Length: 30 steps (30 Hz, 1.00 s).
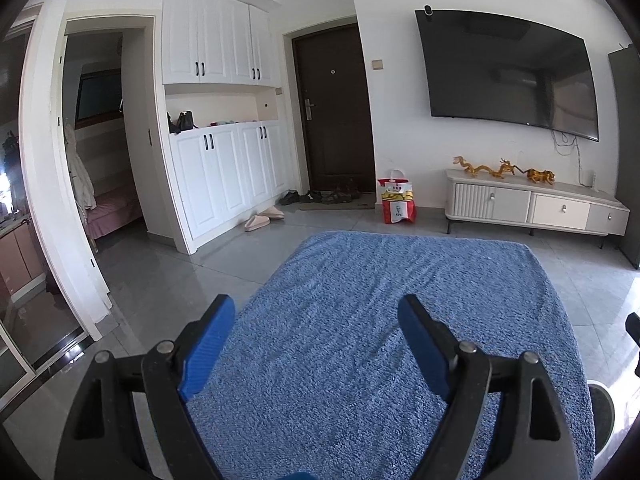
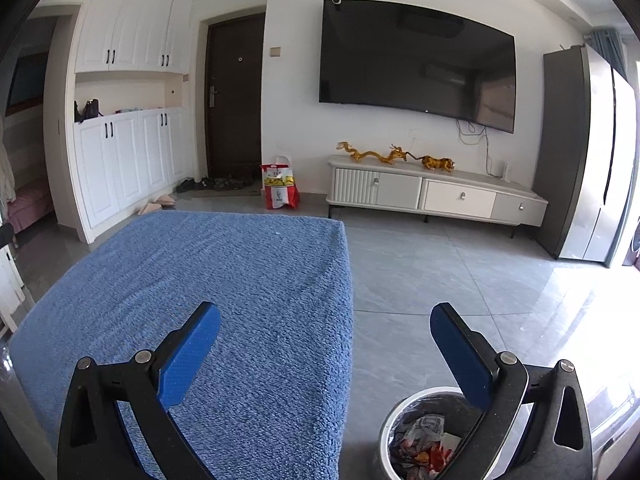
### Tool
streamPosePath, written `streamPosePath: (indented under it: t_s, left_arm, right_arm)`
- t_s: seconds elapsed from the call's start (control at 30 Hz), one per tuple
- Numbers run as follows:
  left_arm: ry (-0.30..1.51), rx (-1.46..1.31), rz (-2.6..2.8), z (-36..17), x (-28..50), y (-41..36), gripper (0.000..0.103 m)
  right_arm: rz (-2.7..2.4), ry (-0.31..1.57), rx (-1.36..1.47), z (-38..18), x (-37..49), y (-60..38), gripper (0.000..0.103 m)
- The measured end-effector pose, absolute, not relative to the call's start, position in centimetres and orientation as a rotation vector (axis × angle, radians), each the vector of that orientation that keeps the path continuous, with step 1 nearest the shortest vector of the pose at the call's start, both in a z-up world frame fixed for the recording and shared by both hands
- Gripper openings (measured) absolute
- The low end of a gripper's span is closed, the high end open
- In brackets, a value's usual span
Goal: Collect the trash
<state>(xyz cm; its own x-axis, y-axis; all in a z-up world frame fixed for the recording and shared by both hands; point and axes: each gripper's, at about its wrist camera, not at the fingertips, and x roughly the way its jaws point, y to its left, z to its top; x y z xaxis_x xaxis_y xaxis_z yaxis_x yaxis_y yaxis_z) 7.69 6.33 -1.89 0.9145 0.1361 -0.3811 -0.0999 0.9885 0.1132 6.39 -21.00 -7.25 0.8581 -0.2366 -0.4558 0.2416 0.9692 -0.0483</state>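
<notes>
Trash lies crumpled inside the round bin on the floor, just beside the right edge of the table, under the right claw. That claw hangs spread wide, gripping nothing. Left claw is likewise spread and bare above the blue towel that covers the table. Farther off, a red-and-white KFC bag stands on the grey floor near the dark door. A large TV hangs on the wall beyond.
</notes>
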Motion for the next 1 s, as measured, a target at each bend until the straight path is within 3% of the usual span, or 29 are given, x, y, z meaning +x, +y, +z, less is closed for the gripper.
streamPosePath:
  t_s: [1.0]
  left_arm:
    - [0.409, 0.111, 0.102, -2.7, 7.0, 3.9, 0.083]
  right_arm:
    - [-0.259, 0.484, 0.040, -8.0, 5.4, -21.7, 0.103]
